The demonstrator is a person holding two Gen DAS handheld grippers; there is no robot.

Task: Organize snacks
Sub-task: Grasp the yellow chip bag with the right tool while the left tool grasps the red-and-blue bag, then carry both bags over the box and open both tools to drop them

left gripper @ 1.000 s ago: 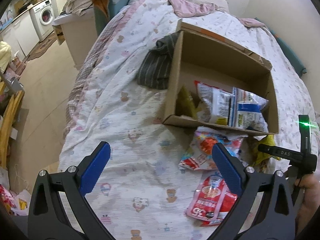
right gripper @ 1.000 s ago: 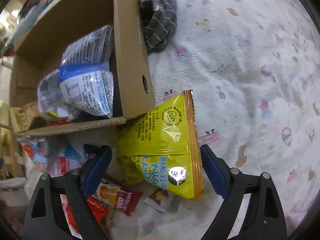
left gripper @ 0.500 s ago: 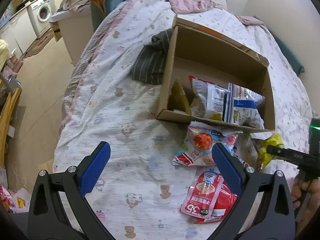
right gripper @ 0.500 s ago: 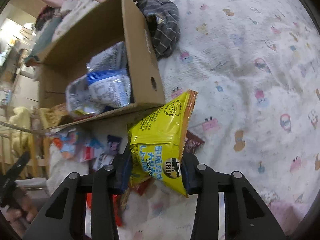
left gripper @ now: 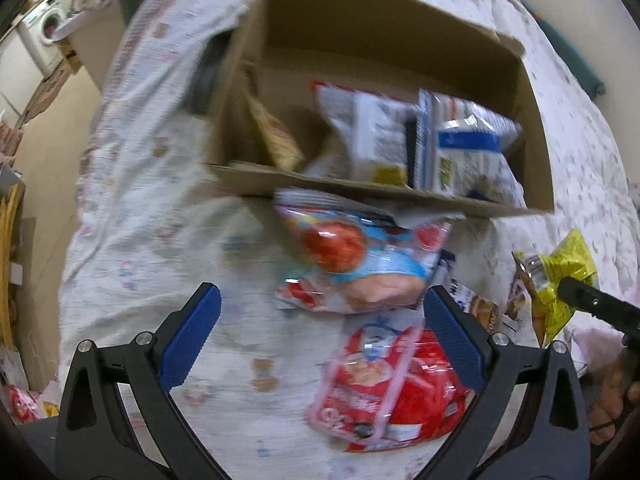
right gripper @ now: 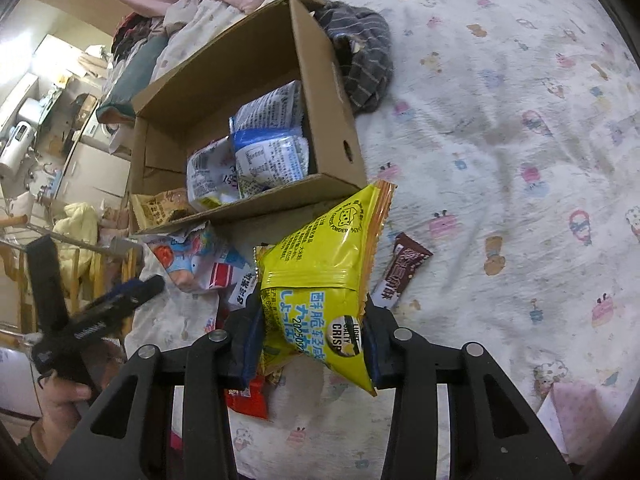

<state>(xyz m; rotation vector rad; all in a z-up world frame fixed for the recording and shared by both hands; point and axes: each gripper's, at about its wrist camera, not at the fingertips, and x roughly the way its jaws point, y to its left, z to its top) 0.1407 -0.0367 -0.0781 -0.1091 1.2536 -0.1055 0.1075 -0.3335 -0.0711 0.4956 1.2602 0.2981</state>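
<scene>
My right gripper (right gripper: 312, 344) is shut on a yellow crisp bag (right gripper: 324, 272) and holds it above the bed, just in front of the cardboard box (right gripper: 336, 120); the bag also shows in the left wrist view (left gripper: 560, 280). The box (left gripper: 384, 60) holds white and blue snack bags (left gripper: 460, 144). My left gripper (left gripper: 320, 340) is open and empty above a blue and red snack bag (left gripper: 352, 260) and a red snack bag (left gripper: 392, 384) that lie on the bed before the box.
A brown chocolate bar (right gripper: 400, 276) lies on the patterned bedspread (right gripper: 500, 120) right of the yellow bag. A grey striped cloth (right gripper: 364, 60) lies beside the box. The bed's edge and the floor (left gripper: 48, 160) are at the left.
My right gripper has shut on the yellow bag and lifted it off the bed. My left gripper has moved closer to the box and the snack bags.
</scene>
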